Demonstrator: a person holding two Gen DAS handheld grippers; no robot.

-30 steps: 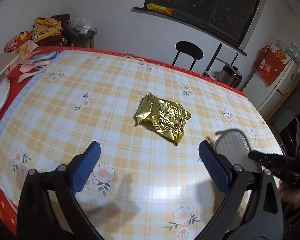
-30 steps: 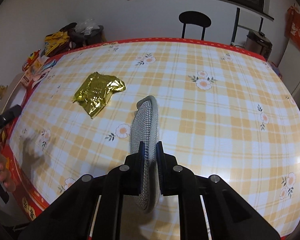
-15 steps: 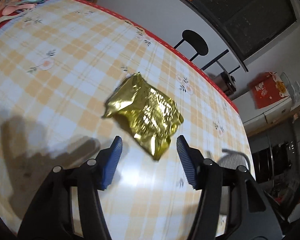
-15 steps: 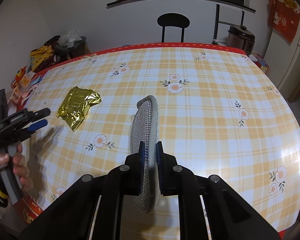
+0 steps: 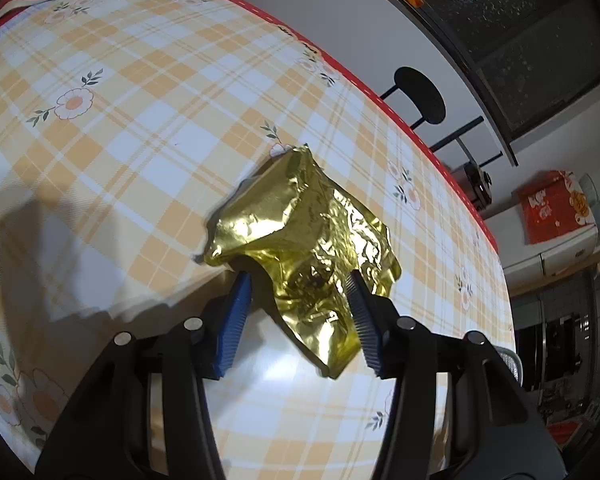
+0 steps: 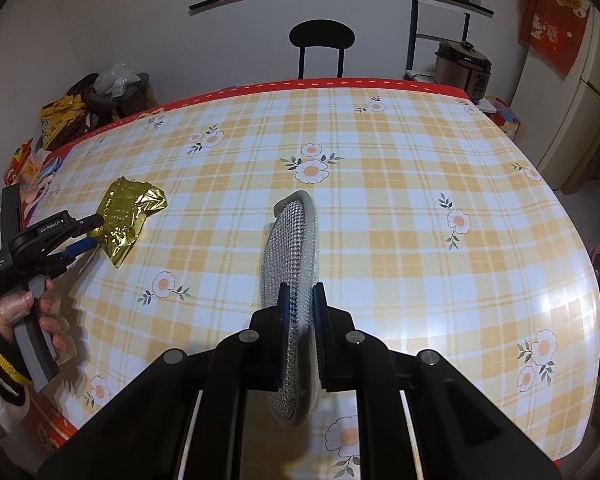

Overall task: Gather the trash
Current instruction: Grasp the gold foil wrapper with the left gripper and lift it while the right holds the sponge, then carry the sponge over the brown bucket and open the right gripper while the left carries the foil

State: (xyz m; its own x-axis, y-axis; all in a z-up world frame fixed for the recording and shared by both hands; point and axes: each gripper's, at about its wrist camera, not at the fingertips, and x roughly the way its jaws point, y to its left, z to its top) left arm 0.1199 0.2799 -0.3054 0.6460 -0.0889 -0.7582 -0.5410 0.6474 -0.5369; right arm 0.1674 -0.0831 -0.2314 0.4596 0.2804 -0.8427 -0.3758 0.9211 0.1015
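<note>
Step in hand: picking up the gold foil wrapper (image 5: 308,240) from the checked tabletop (image 5: 132,128). Left hand-held gripper (image 5: 298,312) down at the near end of the wrapper, blue pads (image 5: 236,316) either side of the crumpled foil, jaws just closing in with the wrapper between them. Right pad against the foil edge; a gap showing between the left pad and the foil, so not yet clenched on it. Wrapper resting on the tabletop toward its left side, seen from the right wrist view as a small gold heap (image 6: 130,212) at the tip of the left hand-held gripper (image 6: 88,234).

Right hand-held gripper (image 6: 300,320) clenched on the rim of a silvery mesh strainer (image 6: 292,264), held edge-on above the middle of the tabletop, well apart from the wrapper.

Next move, as a judgement: finish the squeeze until both pads bite, then lift. Thin, springy foil likely to slip or tear loose if pinched only at a loose flap, so a grip on the bunched middle looks safer. Probably then over to the strainer, if that serves as the catch-all.
</note>
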